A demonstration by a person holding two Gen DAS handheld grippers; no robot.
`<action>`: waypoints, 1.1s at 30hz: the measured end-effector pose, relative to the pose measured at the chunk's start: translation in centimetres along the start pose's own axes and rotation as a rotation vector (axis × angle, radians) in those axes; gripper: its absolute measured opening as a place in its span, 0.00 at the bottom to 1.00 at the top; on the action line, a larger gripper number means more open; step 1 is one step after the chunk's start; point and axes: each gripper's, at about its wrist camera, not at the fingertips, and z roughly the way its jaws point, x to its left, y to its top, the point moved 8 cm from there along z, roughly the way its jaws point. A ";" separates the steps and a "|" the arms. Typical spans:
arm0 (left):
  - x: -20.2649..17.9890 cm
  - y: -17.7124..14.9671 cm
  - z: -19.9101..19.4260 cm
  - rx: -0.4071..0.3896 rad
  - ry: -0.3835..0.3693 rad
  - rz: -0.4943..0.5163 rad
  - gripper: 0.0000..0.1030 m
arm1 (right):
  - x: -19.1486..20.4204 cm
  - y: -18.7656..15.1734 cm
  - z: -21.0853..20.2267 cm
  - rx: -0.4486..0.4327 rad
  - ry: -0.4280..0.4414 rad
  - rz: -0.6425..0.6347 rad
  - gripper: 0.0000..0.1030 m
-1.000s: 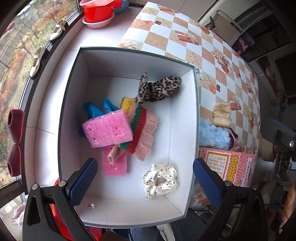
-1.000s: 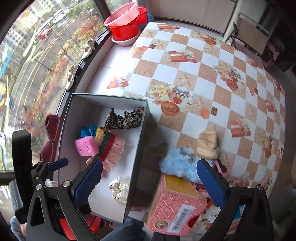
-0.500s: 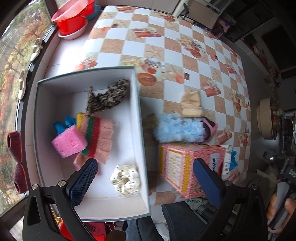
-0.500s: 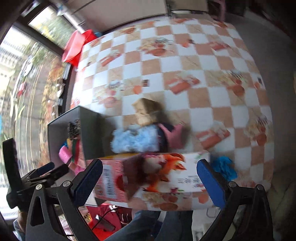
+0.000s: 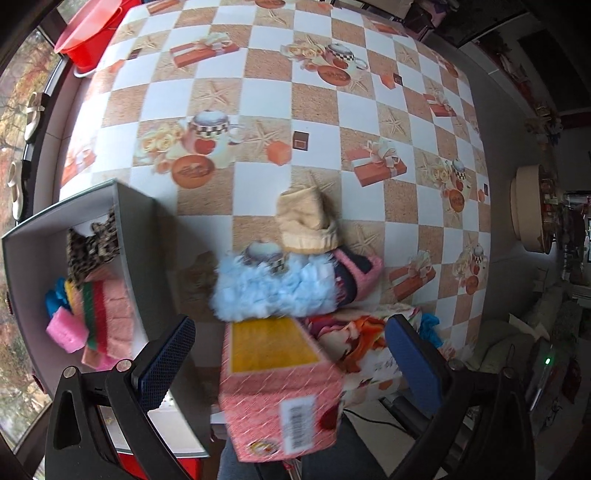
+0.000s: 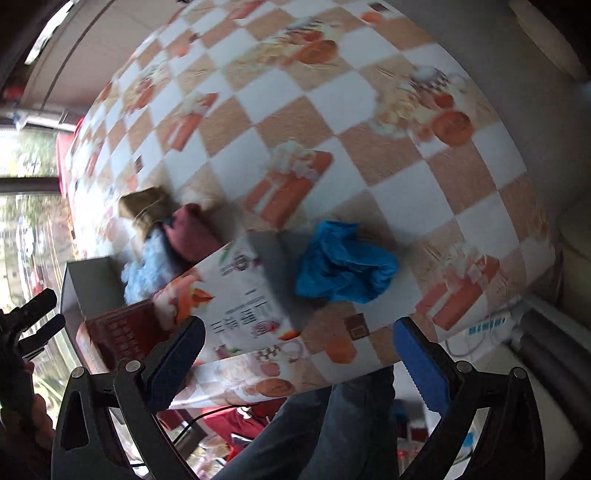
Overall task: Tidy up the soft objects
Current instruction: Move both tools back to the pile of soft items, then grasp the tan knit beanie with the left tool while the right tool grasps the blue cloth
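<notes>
A white box point(image 5: 140, 236) at the left holds a pink sponge point(image 5: 66, 328), a striped knit cloth point(image 5: 107, 306) and a leopard scrunchie point(image 5: 90, 247). On the checkered table lie a fluffy light-blue item point(image 5: 273, 288), a beige knit piece point(image 5: 306, 221) and a pink-and-navy sock point(image 5: 354, 269). A crumpled blue cloth point(image 6: 343, 262) lies near the table's front edge. My left gripper point(image 5: 291, 350) hangs open above the carton. My right gripper point(image 6: 299, 350) is open over the table edge, just short of the blue cloth.
A pink printed carton point(image 5: 280, 384) lies on its side at the front edge, also seen as the carton point(image 6: 229, 291) in the right wrist view. Red basins point(image 5: 88, 33) stand at the far left corner. A person's legs point(image 6: 332, 432) show below the table.
Both grippers have swung right, away from the white box. The left view now centres on the carton and fluffy item; the right view has turned toward the blue cloth at the front edge.
</notes>
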 end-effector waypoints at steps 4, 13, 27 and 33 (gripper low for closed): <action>-1.7 2.2 2.3 0.044 0.016 -0.029 1.00 | -2.0 0.9 1.1 0.027 0.047 0.101 1.00; -2.5 5.6 9.3 0.162 0.103 -0.114 1.00 | -4.6 2.4 5.5 0.100 0.150 0.344 1.00; -2.8 6.2 14.5 0.240 0.158 -0.125 0.96 | -4.6 2.2 9.2 0.137 0.008 0.203 0.98; -2.9 6.1 15.2 0.251 0.163 -0.112 0.81 | -3.1 1.9 9.0 0.116 -0.019 0.080 0.65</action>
